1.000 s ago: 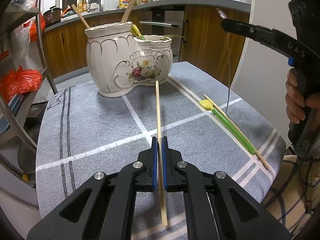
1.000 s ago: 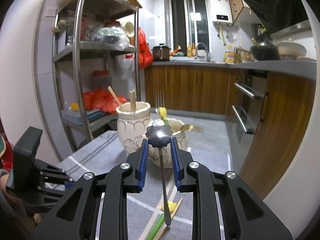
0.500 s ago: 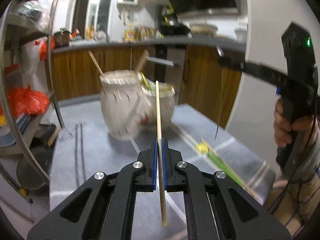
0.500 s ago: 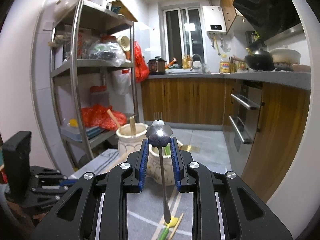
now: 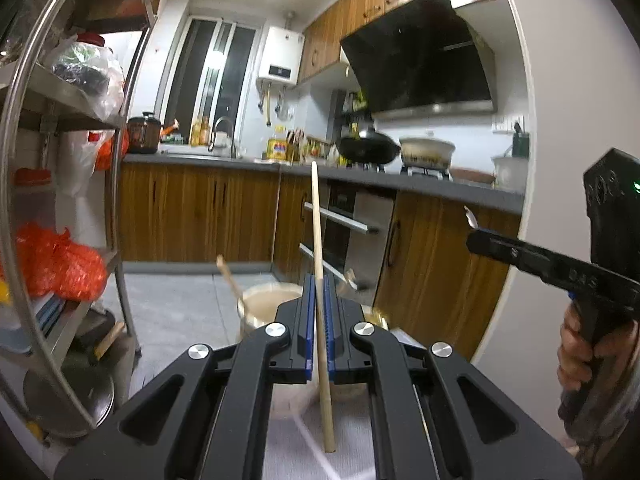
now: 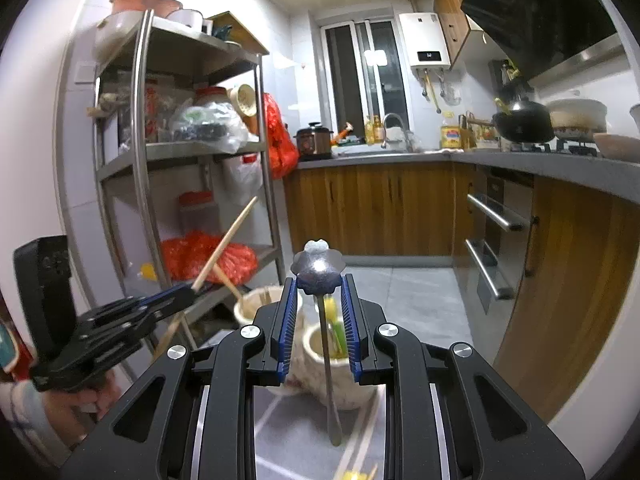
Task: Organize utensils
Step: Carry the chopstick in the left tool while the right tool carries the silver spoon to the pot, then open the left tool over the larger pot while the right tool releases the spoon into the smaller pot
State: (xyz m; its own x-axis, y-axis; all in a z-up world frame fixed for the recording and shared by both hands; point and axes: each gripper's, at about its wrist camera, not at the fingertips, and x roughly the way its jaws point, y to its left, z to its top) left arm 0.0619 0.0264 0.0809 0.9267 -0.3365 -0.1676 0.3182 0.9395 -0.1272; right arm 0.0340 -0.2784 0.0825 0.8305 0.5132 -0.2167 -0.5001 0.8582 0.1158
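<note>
Wooden chopstick: clamped in left gripper, blue pads pressed tight on it; long end sticks up toward 12, short end hangs down toward 6 over the grey cloth.
Left gripper, side look: in the right wrist view it sits at 9 o'clock, chopstick slanting up toward 1; a hand grips the handle below.
Metal spoon: flower-shaped bowl pinched between right gripper pads at a narrow gap, thin handle dangling toward 6, tip above the cloth.
Right gripper, side look: at 3 o'clock in the left wrist view, spoon tip just poking out; a hand wraps the grip.
Ceramic holder: two-compartment cream pot just beyond the right gripper's tips, partly hidden. Nearer cup holds green-yellow utensils; farther taller cup holds wooden sticks. In the left wrist view the holder is blurred behind the jaws.
Table leftovers: yellow-green bit and a stick end at 6 o'clock, cut off by frame edge.
Steel rack: 10 o'clock, jars and bags, red bag on low shelf.
Counter: far at 12 to 3, wood cabinets, sink, wok, pot.
</note>
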